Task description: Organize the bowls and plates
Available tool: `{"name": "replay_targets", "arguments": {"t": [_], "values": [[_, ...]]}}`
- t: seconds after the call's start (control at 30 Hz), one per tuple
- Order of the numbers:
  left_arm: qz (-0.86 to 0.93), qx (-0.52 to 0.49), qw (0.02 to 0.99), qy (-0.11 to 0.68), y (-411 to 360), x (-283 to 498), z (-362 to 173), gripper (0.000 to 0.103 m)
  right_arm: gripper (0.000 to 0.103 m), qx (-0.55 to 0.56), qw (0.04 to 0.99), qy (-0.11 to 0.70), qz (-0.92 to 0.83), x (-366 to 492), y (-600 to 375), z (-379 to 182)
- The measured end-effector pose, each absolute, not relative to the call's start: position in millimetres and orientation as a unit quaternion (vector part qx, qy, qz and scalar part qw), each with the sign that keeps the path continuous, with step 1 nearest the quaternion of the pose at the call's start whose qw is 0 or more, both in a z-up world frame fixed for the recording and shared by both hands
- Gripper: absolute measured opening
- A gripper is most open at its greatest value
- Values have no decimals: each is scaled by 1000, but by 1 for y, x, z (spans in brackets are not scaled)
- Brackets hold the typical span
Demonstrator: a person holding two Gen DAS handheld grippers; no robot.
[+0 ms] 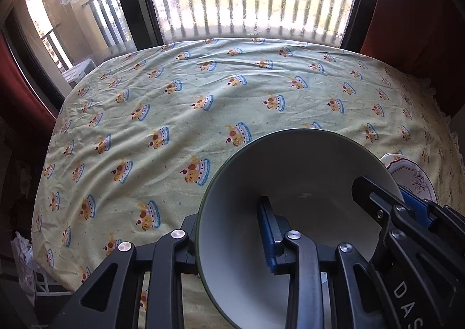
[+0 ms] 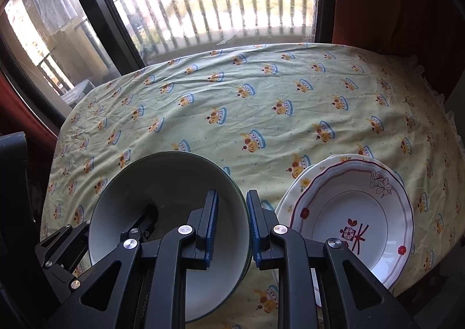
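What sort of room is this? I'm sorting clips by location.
Probably a home dining spot beside a balcony: a table under a printed tablecloth, household plates and a bowl on it, and a window onto railings.

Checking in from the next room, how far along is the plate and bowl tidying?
Done: two plates sit stacked on the tablecloth. In hand: the left gripper and right gripper both clamp the bowl by its rim. Left: setting it down.

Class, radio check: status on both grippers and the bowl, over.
Left gripper and right gripper shut on opposite rims of the bowl. Plates stacked to its right. Tablecloth ahead bare.
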State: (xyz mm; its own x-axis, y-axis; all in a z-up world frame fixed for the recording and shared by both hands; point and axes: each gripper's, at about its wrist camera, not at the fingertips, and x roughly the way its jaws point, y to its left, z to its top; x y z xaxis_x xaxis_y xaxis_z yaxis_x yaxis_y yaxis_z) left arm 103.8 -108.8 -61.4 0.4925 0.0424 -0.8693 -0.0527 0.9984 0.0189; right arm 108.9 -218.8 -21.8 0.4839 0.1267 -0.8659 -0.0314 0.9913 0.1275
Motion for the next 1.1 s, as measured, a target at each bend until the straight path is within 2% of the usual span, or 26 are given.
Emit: {"name": "replay_targets", "arguments": {"t": [0.2, 0.63, 0.77, 0.87, 0.93, 1.0, 1.03, 1.1], "values": [[31, -29, 849, 526, -102, 100, -76, 31, 24, 38, 856, 512, 53, 105, -215, -34], [35, -7, 860, 508, -106, 98, -82, 30, 21, 12, 857, 512, 60, 108, -216, -50], [22, -19, 858, 513, -103, 99, -82, 38, 24, 21, 854, 516, 62, 108, -219, -51], [22, -22, 853, 521, -100, 99, -82, 53, 25, 36, 849, 523, 62, 106, -223, -51], [17, -28, 850, 526, -97, 99, -80, 59, 25, 43, 845, 529, 63, 106, -225, -50], [7, -29, 850, 526, -96, 99, -78, 68, 31, 50, 841, 535, 66, 105, -226, -47], [2, -27, 851, 524, -94, 99, -78, 69, 34, 51, 840, 536, 67, 104, -226, -45], [-10, -26, 852, 523, -91, 100, -79, 70, 46, 49, 843, 532, 66, 103, -224, -42]]}}
